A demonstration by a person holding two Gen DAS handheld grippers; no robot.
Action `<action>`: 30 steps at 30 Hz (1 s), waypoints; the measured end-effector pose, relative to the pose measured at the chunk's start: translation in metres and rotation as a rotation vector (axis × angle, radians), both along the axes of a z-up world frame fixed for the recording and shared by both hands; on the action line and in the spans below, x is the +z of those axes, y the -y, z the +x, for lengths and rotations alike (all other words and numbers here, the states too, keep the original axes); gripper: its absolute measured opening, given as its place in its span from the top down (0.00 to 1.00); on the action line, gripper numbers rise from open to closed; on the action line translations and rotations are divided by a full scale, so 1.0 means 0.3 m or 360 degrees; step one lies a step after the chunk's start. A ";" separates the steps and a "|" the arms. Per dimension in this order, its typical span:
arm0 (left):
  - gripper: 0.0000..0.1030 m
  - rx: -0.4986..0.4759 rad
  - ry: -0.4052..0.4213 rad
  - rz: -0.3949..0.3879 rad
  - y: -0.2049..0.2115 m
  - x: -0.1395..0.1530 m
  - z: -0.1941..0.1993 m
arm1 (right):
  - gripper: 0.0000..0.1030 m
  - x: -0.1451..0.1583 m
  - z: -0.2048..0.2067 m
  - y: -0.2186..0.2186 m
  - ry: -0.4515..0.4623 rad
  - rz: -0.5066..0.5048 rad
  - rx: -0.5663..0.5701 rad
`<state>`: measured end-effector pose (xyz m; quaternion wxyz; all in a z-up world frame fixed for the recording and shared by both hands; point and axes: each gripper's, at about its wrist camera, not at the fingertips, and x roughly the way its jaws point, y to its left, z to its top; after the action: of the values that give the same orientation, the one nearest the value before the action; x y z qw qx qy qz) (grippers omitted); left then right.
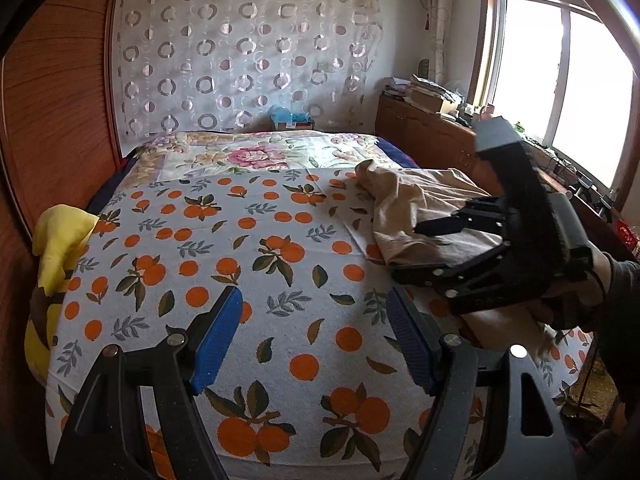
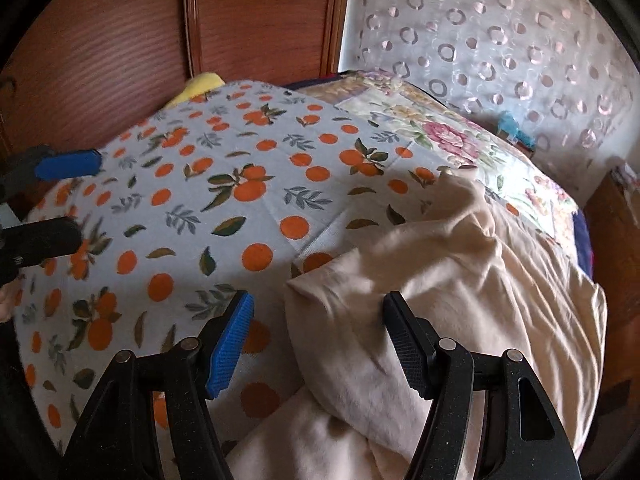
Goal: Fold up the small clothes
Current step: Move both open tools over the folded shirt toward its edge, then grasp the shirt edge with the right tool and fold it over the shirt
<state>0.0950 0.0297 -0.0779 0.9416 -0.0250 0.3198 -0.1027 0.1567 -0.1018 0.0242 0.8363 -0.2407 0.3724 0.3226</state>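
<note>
In the left wrist view, the left gripper [image 1: 316, 340] hangs over bare orange-print sheet [image 1: 224, 248] with its 2 jaws spread and nothing between them, probably waiting over the cleared folding space. The beige garment [image 1: 420, 204] lies crumpled at the right, and the right gripper [image 1: 404, 252] reaches over it from the right edge of the bed, held by a person's hand [image 1: 600, 276]. In the right wrist view, the right gripper [image 2: 318, 344] is also spread, its jaws straddling a near fold of the beige garment [image 2: 440, 264] without pinching it (likely lining up a grasp to pull it left onto open sheet); the left gripper's blue pad [image 2: 68, 166] shows far left.
</note>
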 end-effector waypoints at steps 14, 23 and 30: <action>0.27 -0.0058 -0.0001 -0.0016 0.039 0.001 -0.014 | 0.92 0.132 0.062 0.127 0.0125 0.0281 -0.0197; 0.27 -0.0117 0.0003 -0.0016 0.085 0.001 -0.021 | 0.92 0.278 0.208 0.340 0.0305 0.0233 -0.0459; 0.27 -0.0142 -0.0019 -0.0003 0.108 -0.013 -0.024 | 0.89 0.197 0.375 0.412 0.0342 0.0071 -0.0893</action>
<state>0.0877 -0.0026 -0.0818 0.9342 -0.0122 0.3260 -0.1447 0.2693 -0.2254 0.0833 0.9325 -0.1427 0.3265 0.0597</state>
